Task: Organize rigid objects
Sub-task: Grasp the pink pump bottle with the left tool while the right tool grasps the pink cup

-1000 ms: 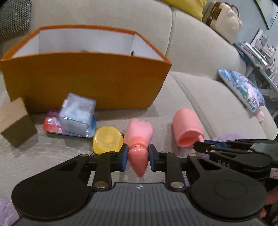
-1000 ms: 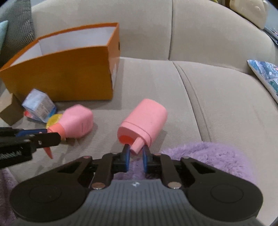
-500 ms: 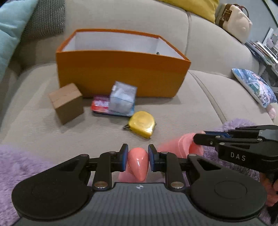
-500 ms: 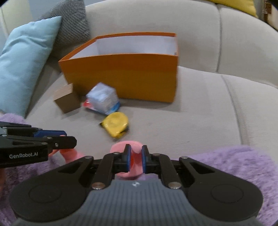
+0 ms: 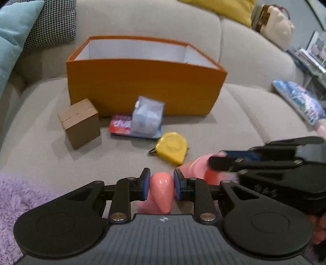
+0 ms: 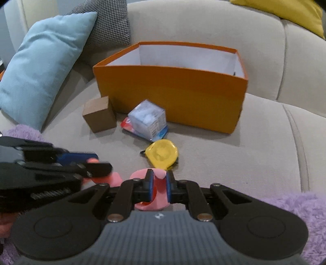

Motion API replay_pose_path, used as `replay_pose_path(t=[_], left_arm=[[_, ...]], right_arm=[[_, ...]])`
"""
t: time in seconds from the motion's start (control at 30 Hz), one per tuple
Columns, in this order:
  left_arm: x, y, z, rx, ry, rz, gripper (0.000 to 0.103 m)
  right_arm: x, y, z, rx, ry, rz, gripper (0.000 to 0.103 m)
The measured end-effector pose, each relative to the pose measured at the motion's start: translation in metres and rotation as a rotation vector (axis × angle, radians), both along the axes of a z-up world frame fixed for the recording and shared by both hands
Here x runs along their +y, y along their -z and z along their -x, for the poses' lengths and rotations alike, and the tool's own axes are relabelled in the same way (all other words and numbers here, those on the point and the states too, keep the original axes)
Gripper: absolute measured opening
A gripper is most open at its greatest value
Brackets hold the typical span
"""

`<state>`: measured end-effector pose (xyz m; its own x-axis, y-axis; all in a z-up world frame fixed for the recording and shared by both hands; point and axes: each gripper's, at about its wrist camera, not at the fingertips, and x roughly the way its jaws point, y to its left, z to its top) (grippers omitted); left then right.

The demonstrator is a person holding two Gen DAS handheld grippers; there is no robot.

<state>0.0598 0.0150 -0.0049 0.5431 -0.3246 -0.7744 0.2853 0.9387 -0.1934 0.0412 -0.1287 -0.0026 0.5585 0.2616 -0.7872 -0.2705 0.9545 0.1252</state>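
Note:
My left gripper is shut on a pink bottle, held by its pointed nozzle. My right gripper is shut on a pink cap; it also shows at the right of the left wrist view, where the cap is partly hidden. An open orange box stands on the sofa behind; it also shows in the right wrist view. In front of it lie a brown cardboard box, a clear cube on a flat colourful packet, and a yellow tape measure.
A blue cushion and a houndstooth cushion lean at the sofa's left. A patterned cushion lies at the right. Purple fluffy fabric covers the near edge. Yellow cushion and cream bag sit on the backrest.
Both grippers have pulled back and up from the sofa, each carrying its pink piece. The box and loose items now look farther away.

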Motion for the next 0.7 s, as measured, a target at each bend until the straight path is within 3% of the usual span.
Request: replay_pose_path(t=[0.1, 0.17, 0.3, 0.37, 0.43, 0.5, 0.53, 0.6, 0.7], left_arm=[[-0.001, 0.002, 0.002, 0.023, 0.016, -0.014, 0.029], [-0.002, 0.009, 0.001, 0.087, 0.022, -0.034, 0.029], [-0.002, 0.021, 0.000, 0.173, 0.013, -0.060, 0.029], [-0.001, 0.022, 0.002, 0.176, 0.008, -0.065, 0.029], [-0.001, 0.025, 0.003, 0.189, 0.012, -0.076, 0.040], [-0.001, 0.027, 0.005, 0.212, 0.024, -0.081, 0.041], [-0.002, 0.027, 0.006, 0.217, 0.036, -0.087, 0.047], [-0.006, 0.025, 0.009, 0.231, 0.076, -0.105, 0.052], [-0.015, 0.025, 0.017, 0.220, 0.146, -0.152, 0.068]], right_arm=[[-0.001, 0.001, 0.002, -0.003, -0.009, -0.014, 0.019], [-0.002, 0.002, 0.003, -0.003, -0.007, -0.016, 0.021], [-0.004, 0.003, 0.006, 0.008, -0.012, -0.022, 0.035], [-0.004, 0.006, 0.007, 0.025, -0.009, -0.023, 0.036], [-0.006, 0.009, 0.007, 0.044, -0.003, -0.030, 0.036], [-0.008, 0.010, 0.007, 0.064, -0.005, -0.047, 0.036], [-0.008, 0.011, 0.007, 0.075, -0.012, -0.054, 0.037], [-0.008, 0.010, 0.011, 0.094, -0.029, -0.061, 0.044], [-0.008, 0.010, 0.017, 0.113, -0.049, -0.065, 0.052]])
